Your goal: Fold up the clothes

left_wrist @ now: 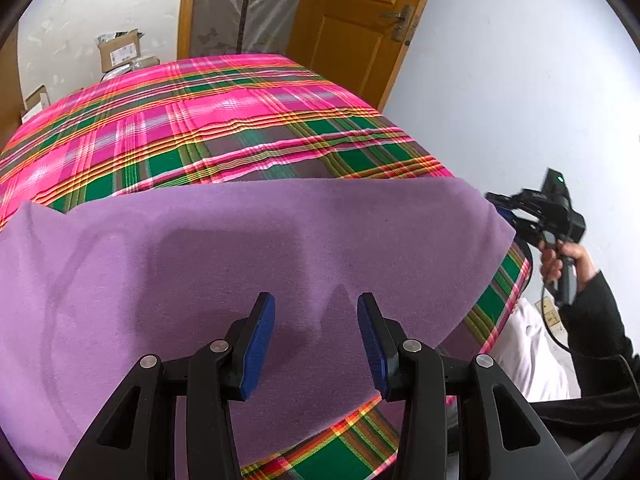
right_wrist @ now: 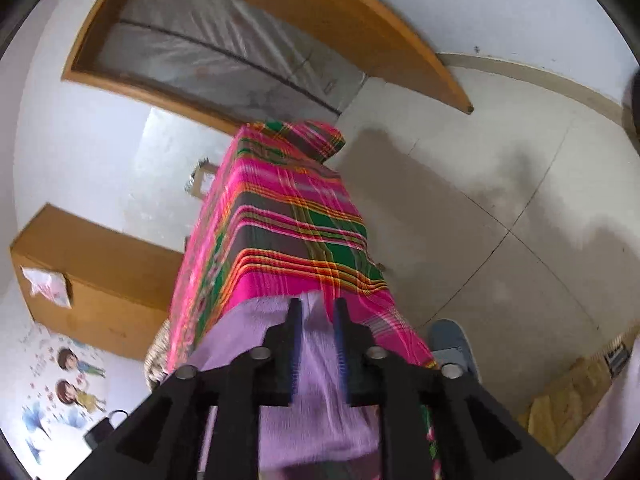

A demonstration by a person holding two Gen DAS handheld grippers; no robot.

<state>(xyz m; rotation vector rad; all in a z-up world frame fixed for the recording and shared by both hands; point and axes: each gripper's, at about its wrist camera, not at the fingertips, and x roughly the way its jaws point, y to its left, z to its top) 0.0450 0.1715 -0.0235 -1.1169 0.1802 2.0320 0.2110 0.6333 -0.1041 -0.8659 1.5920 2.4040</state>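
Plaid-covered table (left_wrist: 224,120), purple garment (left_wrist: 224,248), no legible writing

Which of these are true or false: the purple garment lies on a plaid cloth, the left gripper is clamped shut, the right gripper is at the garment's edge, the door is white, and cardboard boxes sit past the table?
1. The purple garment lies on a plaid cloth. True.
2. The left gripper is clamped shut. False: its jaws stand apart over the garment, holding nothing.
3. The right gripper is at the garment's edge. True: purple fabric sits between its fingers, though blur hides whether they pinch it.
4. The door is white. False: it is orange-brown wood.
5. Cardboard boxes sit past the far end of the table. True.
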